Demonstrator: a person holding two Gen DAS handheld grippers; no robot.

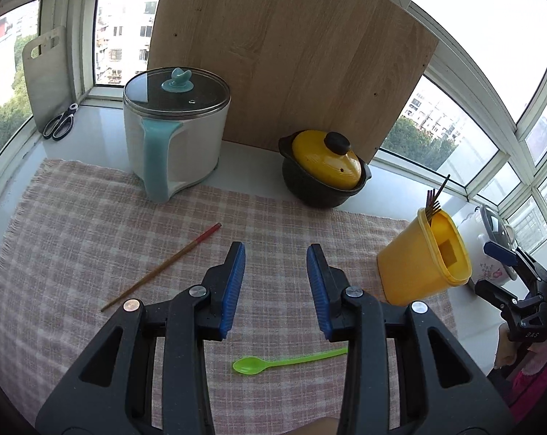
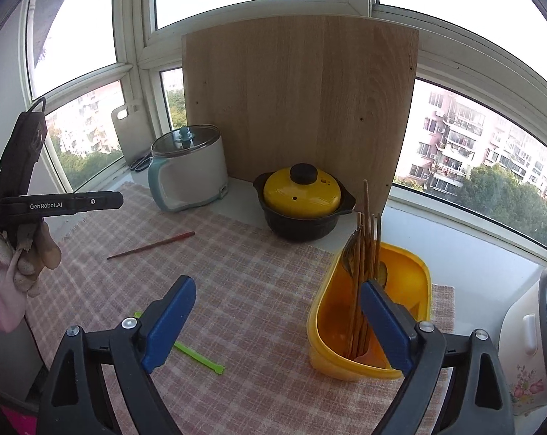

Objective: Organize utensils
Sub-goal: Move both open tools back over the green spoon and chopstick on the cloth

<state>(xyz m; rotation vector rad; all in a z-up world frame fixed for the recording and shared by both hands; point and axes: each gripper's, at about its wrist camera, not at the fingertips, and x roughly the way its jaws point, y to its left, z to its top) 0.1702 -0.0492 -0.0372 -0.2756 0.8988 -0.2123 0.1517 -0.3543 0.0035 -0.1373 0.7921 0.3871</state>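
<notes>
A green plastic spoon [image 1: 284,360] lies on the checked cloth [image 1: 92,217], just below my left gripper [image 1: 276,250], which stands open with only cloth between its blue pads. One red-tipped chopstick [image 1: 164,264] lies to its left. A yellow utensil holder [image 1: 418,264] at the right holds several chopsticks [image 2: 364,253] and a fork. My right gripper [image 2: 278,286] is wide open. Its right finger [image 2: 386,322] hangs in front of the yellow holder [image 2: 411,282] without gripping it. The spoon handle [image 2: 201,357] pokes out beside its left finger.
A white and teal electric pot [image 1: 179,134] and a black casserole with a yellow lid [image 1: 324,166] stand at the back before a leaning wooden board [image 1: 291,54]. Scissors [image 1: 61,123] and a cutting board lie far left. A floral appliance [image 2: 527,344] stands at the right edge.
</notes>
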